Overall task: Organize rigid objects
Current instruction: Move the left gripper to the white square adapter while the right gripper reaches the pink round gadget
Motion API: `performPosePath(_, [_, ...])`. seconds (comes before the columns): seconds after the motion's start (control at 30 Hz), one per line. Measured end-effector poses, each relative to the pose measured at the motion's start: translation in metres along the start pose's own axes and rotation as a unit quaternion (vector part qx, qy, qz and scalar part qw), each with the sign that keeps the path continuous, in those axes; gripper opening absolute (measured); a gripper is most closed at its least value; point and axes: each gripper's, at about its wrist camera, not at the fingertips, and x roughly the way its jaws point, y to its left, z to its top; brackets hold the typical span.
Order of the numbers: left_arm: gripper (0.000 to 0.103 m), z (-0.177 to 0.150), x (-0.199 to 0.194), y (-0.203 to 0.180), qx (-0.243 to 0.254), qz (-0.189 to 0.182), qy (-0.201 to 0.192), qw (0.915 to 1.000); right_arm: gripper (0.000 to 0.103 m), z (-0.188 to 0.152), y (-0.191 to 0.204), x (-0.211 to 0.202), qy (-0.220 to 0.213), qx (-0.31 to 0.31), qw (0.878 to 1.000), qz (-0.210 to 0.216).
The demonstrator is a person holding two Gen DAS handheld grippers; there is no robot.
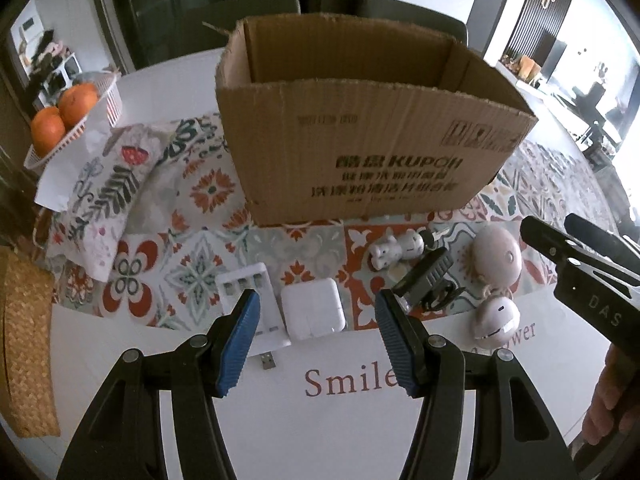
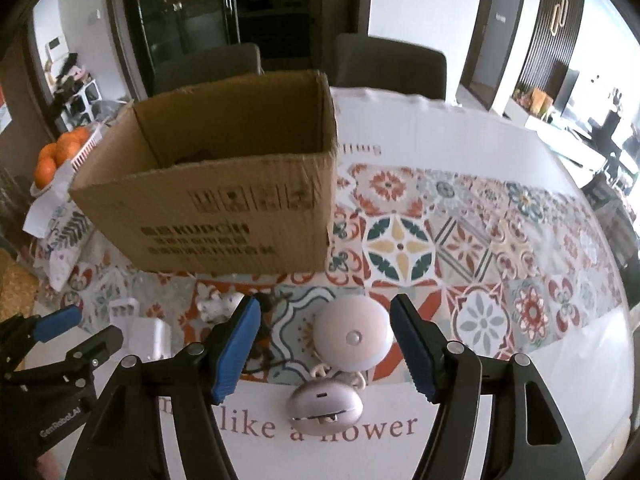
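Left wrist view first: your left gripper hangs over the near edge of the table with its blue pads spread apart and nothing between them touching either pad. Framed in that gap is the white square charger, lying flat where the patterned tablecloth meets the bare white top. Just left of it, partly behind the left pad, sits a white battery charger with a little USB plug near its front. Off to the right you've got a small white figurine, a black adapter, and two pinkish round gadgets, a dome-shaped one and an egg-shaped one closer to you. The open cardboard box stands upright behind all that on the cloth. A white basket of oranges sits far left. Your right gripper pokes in from the right edge.

Right wrist view: its jaws are parted too, gripping nothing, pads clear on both sides. The dome-shaped gadget sits right between them on the cloth, and the egg-shaped one is just in front of it, on the printed lettering. The box is back left; I can't tell what's inside. Your left gripper shows at the left edge, over the white chargers.
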Motion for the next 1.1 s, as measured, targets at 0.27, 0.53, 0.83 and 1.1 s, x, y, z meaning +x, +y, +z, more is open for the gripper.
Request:
performPosePath(0.27, [0.059,0.001,0.022,0.001,-0.006,0.007,0.032,0.9995,0.068,-0.005,-0.006,0.027,0.046,0.023,0.999,-0.001])
performPosePath(0.53, [0.059,0.004,0.044,-0.003,-0.005,0.027,0.058,0.9979,0.071,-0.012,-0.015,0.050,0.076,0.038,0.996,-0.018])
performPosePath(0.83, [0.059,0.003,0.058,-0.009,0.000,0.039,0.074,0.9965,0.071,-0.020,-0.024,0.068,0.100,0.053,0.993,-0.023])
performPosePath(1.1, [0.058,0.003,0.071,-0.006,-0.007,0.033,0.085,0.9958,0.071,-0.023,-0.026,0.079,0.111,0.059,0.992,-0.014])
